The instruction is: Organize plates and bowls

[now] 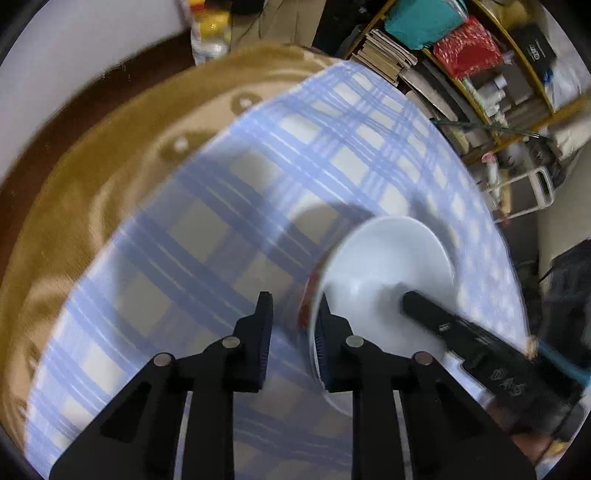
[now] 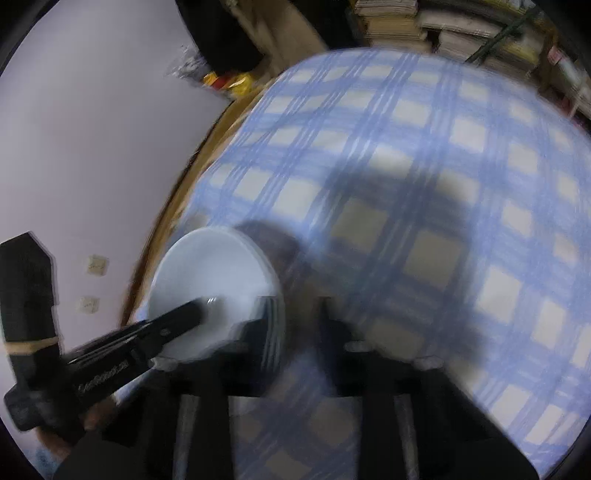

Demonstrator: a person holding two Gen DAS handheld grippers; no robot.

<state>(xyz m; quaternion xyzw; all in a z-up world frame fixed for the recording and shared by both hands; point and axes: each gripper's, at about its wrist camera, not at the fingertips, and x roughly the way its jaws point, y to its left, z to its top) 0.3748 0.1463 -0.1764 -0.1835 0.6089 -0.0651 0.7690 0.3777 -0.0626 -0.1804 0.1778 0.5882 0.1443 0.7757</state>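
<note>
A white bowl (image 1: pixel 384 266) with a red-patterned outside sits on the blue-checked tablecloth (image 1: pixel 229 236). In the left wrist view my left gripper (image 1: pixel 293 325) is open, its right finger (image 1: pixel 328 332) inside the bowl's near rim and its left finger outside it. My right gripper's finger (image 1: pixel 436 314) reaches into the bowl from the right. In the blurred right wrist view the bowl (image 2: pixel 214 273) lies at lower left, with my left gripper's finger (image 2: pixel 170 325) inside it. My right gripper (image 2: pixel 295 325) is open, its left finger at the bowl's right rim.
A tan quilted cover (image 1: pixel 92 177) hangs at the table's left edge. Cluttered shelves (image 1: pixel 480 74) with books and boxes stand beyond the far side. A white wall (image 2: pixel 92 147) is on the left, with a bag of bottles (image 1: pixel 210 29) near it.
</note>
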